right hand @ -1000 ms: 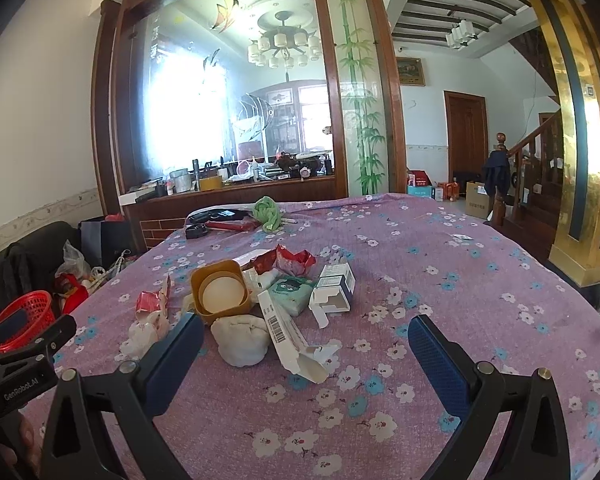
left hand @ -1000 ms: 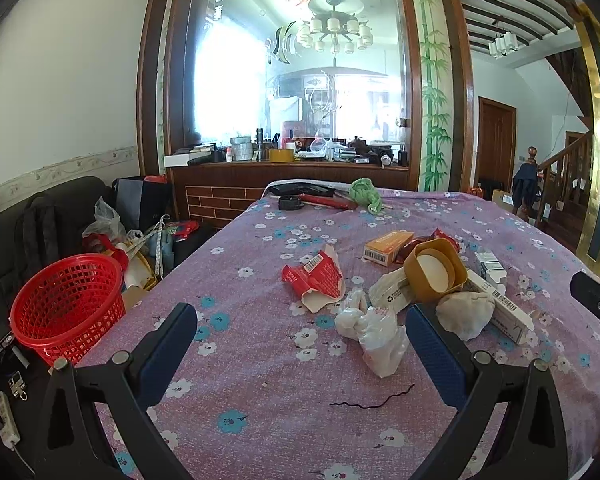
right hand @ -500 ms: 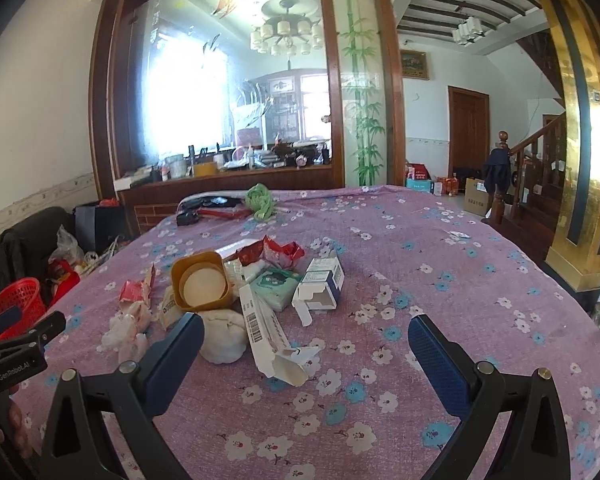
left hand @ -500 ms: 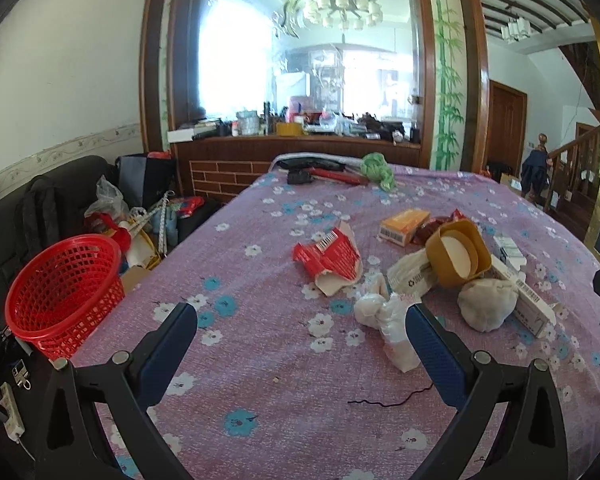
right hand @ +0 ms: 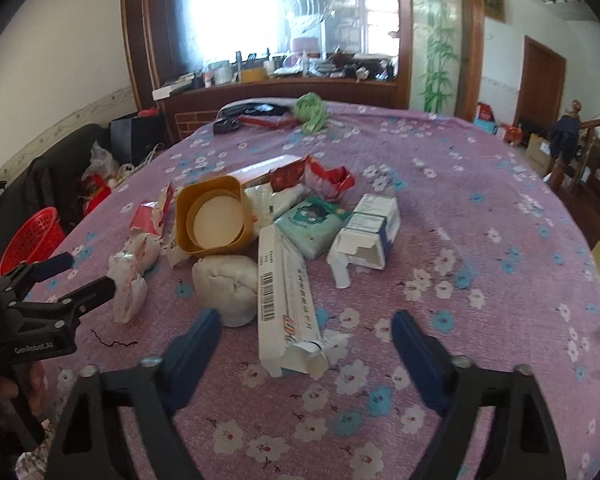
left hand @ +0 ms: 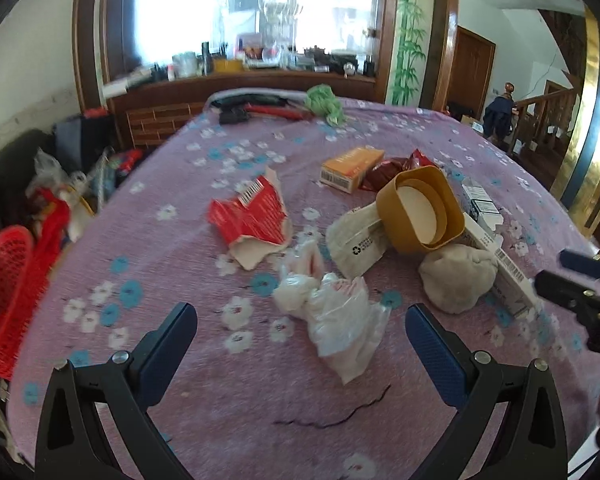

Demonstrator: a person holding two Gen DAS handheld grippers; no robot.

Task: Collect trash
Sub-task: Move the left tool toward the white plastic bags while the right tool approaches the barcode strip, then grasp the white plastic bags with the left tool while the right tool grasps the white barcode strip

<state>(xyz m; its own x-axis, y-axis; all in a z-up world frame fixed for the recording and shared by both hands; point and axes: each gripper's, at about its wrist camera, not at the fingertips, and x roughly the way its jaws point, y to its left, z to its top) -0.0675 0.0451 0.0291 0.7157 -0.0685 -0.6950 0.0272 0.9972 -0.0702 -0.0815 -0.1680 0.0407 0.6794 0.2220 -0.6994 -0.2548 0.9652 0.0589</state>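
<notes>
Trash pile, one red basket

Surface: matt purple floral cloth. Crumpled bag: thin translucent plastic, glossy. Long box: smooth printed cardboard. Basket: red plastic mesh. Tub: smooth tan plastic. Gripper pads: textured blue.

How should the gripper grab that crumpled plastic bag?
Pinch the plastic bag across its bunched middle, coming straight down from above with the open left gripper. It lies flat and floppy on the tablecloth, so the edges would slip.
</notes>
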